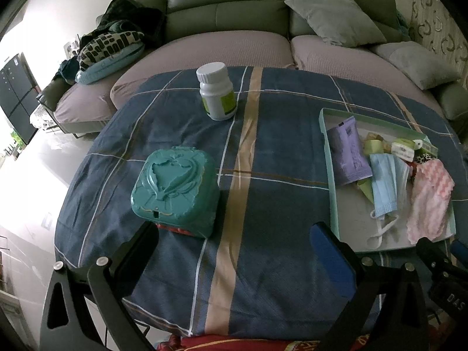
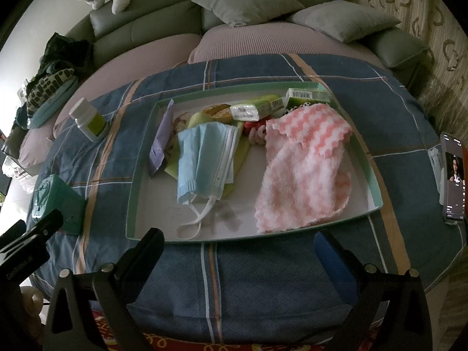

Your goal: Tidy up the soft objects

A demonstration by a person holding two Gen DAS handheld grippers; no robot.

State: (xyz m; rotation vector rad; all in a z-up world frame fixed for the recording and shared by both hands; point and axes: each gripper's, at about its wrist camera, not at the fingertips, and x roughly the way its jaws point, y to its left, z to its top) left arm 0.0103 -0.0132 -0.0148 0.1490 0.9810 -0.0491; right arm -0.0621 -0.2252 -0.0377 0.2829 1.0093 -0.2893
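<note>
Lying in tray (image 2: pixel 133 193): one mask (image 2: pixel 204 158), one cloth (image 2: pixel 304 169)

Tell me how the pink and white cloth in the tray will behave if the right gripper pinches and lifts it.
The pink and white cloth lies crumpled and fuzzy in the tray, so it will probably drape limply from one pinch point. It looks light and unlikely to slip. Its far edge sits close to the green boxes, so lifting might nudge them. The right gripper is open, short of the tray.

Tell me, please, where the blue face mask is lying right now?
The blue face mask lies inside the green-rimmed tray, left of the pink-and-white cloth and right of the purple packet; in the left wrist view it appears at the right.
</note>
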